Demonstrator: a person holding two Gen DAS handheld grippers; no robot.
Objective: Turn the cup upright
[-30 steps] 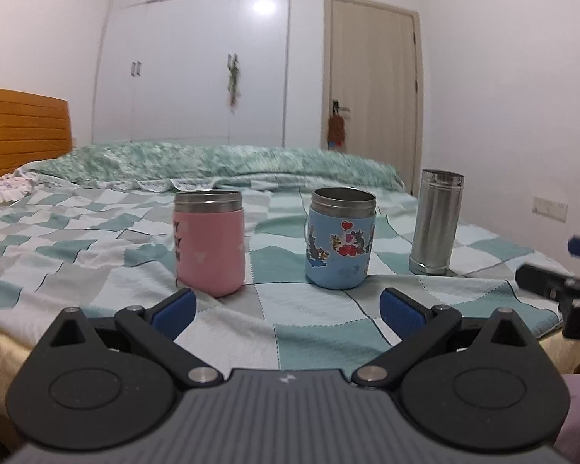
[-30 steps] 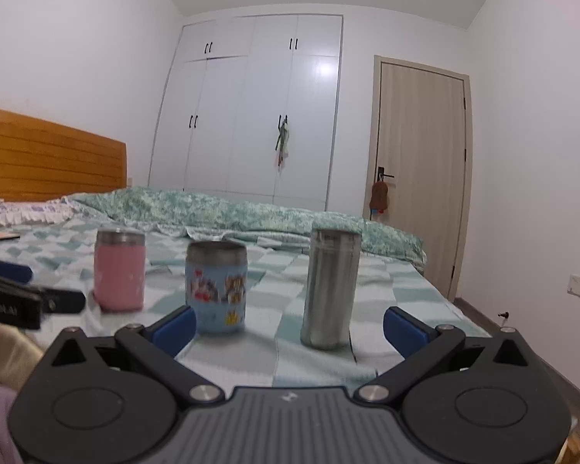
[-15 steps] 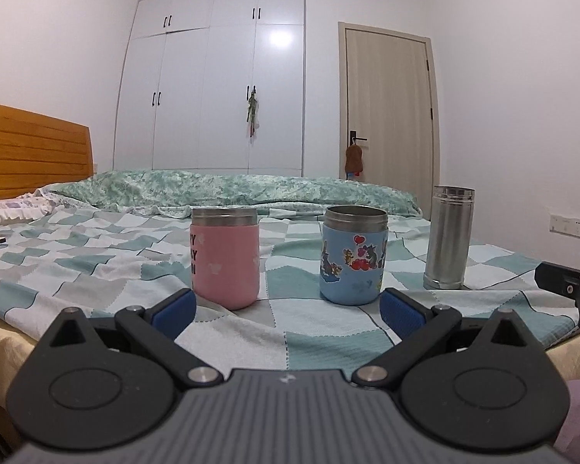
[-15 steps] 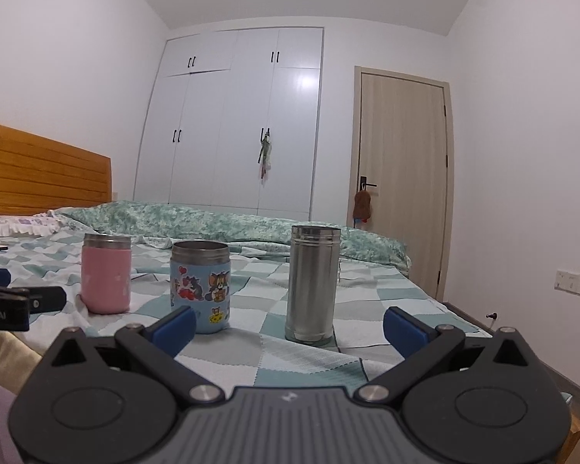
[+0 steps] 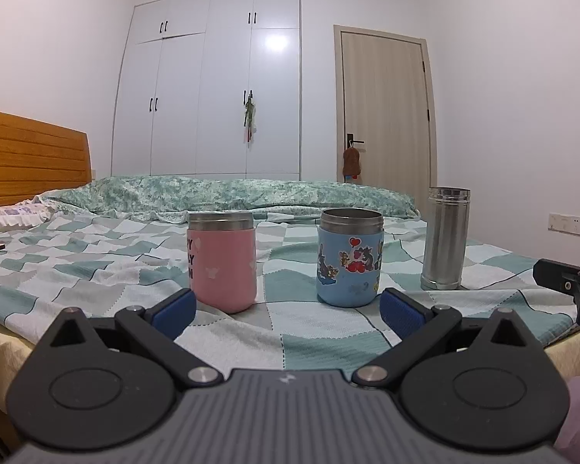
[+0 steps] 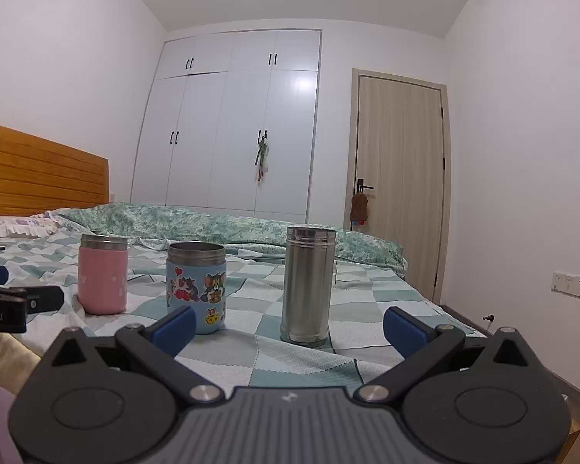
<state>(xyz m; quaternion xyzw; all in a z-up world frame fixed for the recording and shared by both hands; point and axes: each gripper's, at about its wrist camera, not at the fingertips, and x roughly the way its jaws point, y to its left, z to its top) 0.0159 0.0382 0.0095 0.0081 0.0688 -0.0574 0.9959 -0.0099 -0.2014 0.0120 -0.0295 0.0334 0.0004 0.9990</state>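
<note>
Three upright cups (image 6: 308,283) on bed (image 6: 301,359), gripper (image 6: 288,326) wide

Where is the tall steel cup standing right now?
The tall steel cup stands upright on the checkered bedspread, rightmost in the row, beside the blue cartoon cup; in the right wrist view it is near centre.

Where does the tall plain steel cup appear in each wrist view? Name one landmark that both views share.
Left wrist view: the steel cup stands at the far right on the bed, right of the blue cartoon cup.
Right wrist view: it stands near the centre, straight ahead.
Shared landmark: the wooden door, behind and right of the cups.
</note>
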